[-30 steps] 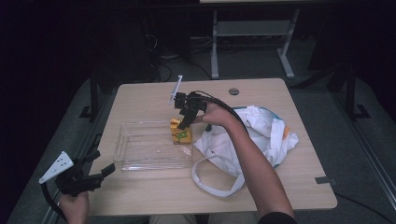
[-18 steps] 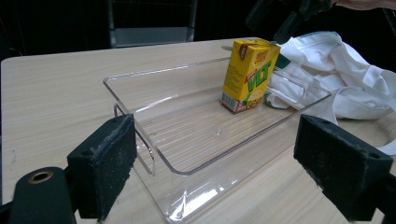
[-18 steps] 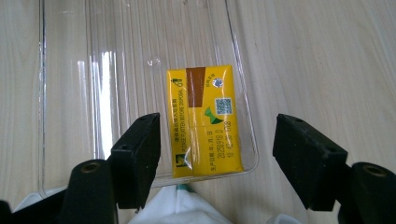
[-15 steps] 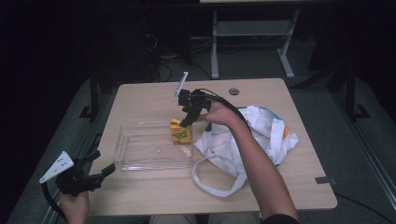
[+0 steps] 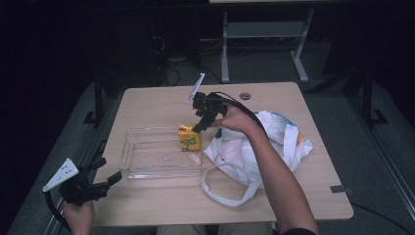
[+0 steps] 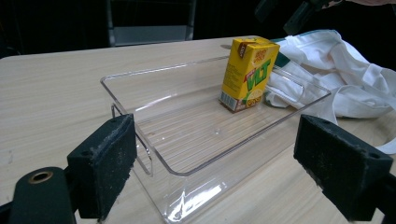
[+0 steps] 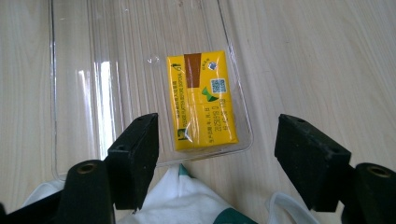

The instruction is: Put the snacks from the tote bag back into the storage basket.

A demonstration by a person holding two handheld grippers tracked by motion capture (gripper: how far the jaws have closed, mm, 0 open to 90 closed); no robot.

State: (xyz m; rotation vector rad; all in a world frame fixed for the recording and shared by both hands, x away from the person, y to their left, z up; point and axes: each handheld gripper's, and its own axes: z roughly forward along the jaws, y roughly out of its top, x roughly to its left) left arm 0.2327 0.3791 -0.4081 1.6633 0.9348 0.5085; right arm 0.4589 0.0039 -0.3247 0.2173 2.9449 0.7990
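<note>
High view: right hand-held gripper (image 5: pixel 199 128), jaws just spread, hangs above the juice carton (image 5: pixel 189 138) standing released in the clear tray (image 5: pixel 147 169); left hand-held gripper (image 5: pixel 113 178) waits open.

A dim lab: bare test table (image 5: pixel 161 100), metal stand (image 5: pixel 264 34) behind (floor cables).

Yellow carton (image 7: pixel 203 100) in clear tray (image 7: pixel 70 93)

A yellow drink carton (image 5: pixel 189 138) stands upright inside the clear plastic tray (image 5: pixel 147 166), at its corner.
</note>
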